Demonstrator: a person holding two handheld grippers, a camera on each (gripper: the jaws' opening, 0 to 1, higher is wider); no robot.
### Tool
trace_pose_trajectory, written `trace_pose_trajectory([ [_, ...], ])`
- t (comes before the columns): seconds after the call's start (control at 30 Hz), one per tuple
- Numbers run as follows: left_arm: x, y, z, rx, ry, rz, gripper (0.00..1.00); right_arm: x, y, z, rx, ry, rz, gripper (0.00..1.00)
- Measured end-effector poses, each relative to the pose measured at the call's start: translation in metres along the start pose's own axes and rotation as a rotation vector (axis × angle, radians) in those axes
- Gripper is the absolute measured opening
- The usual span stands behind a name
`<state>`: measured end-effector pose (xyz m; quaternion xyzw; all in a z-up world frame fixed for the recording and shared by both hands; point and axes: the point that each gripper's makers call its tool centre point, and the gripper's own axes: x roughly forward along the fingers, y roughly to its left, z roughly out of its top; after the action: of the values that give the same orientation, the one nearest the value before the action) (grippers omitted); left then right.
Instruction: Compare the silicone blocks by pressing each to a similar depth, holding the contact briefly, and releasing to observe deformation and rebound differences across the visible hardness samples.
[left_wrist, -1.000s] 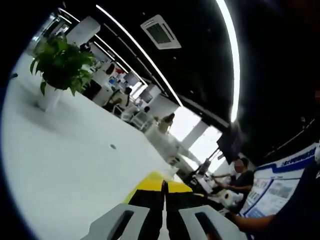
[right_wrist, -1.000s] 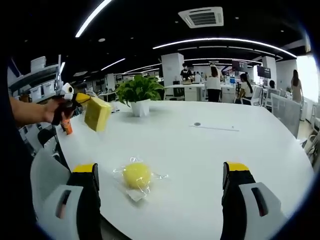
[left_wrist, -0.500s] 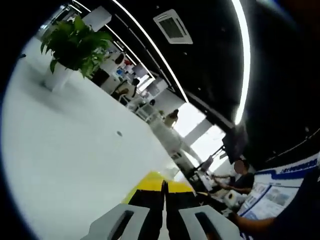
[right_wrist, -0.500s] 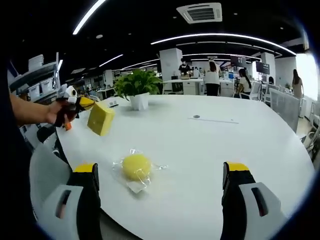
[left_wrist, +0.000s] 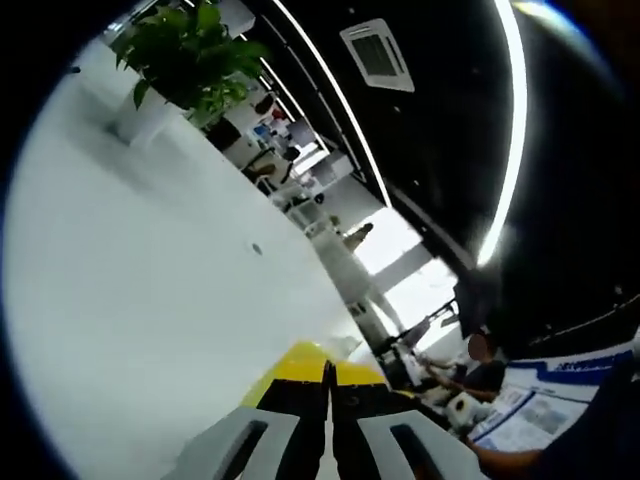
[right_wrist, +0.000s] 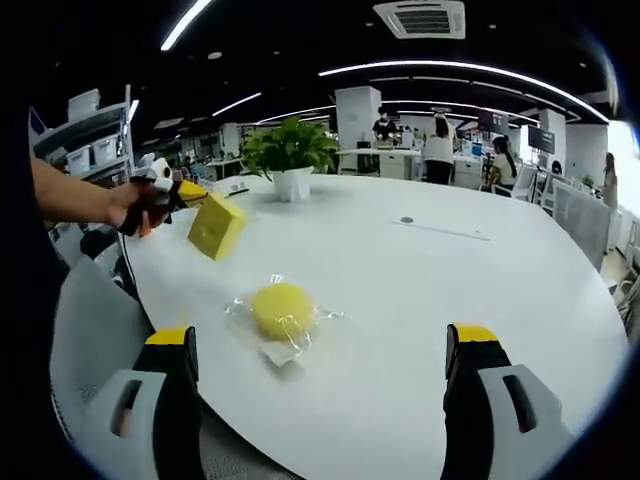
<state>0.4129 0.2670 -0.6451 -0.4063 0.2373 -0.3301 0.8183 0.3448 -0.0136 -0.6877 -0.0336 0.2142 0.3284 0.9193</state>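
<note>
Yellow block (right_wrist: 216, 226) is clamped in my left gripper (right_wrist: 178, 192), held up above the white table (right_wrist: 480, 290) near its left edge in the right gripper view. My hand (right_wrist: 138, 203) is wrapped round the gripper body. In the left gripper view the same jaws sit pressed together w/ the block's yellow top (left_wrist: 305, 362) poking out just past the tips.

My right gripper (right_wrist: 318, 345) is spread wide, nothing btwn the jaws. Ahead of it on the table lies a clear plastic bag (right_wrist: 285, 333); inside is a round yellow sample (right_wrist: 283, 308), bag looks sealed around it. Block and bagged sample are near each other but apart, block higher and to the left.

Further back on the table: a white pot (right_wrist: 294, 184) w/ a green plant (right_wrist: 290, 148) in it, upright. Left gripper view catches the plant (left_wrist: 190, 52) too.
</note>
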Motion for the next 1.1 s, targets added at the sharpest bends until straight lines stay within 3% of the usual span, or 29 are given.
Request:
trace_pose_trajectory([
  [0.33,0.003,0.029,-0.01,-0.058,0.025,0.041,0.0,0.0,0.001,-0.005,0.021,0.017,-0.006,0.97],
  [0.47,0.002,0.048,-0.014,-0.054,0.038,0.097,0.0,0.0,0.001,-0.006,0.028,0.021,-0.01,0.97],
  [0.6,-0.003,0.074,-0.012,0.037,0.032,0.205,0.0,0.0,0.003,-0.008,0.037,0.026,-0.01,0.97],
  [0.67,-0.002,0.075,-0.013,0.052,0.035,0.196,0.0,-0.001,0.003,-0.009,0.044,0.03,-0.01,0.97],
  [0.9,-0.002,0.101,-0.02,0.292,0.149,0.275,0.0,0.0,0.002,-0.012,0.049,0.038,-0.01,0.97],
  [1.1,0.0,0.116,-0.021,0.356,0.179,0.312,0.0,0.0,0.0,-0.011,0.054,0.039,-0.014,0.97],
])
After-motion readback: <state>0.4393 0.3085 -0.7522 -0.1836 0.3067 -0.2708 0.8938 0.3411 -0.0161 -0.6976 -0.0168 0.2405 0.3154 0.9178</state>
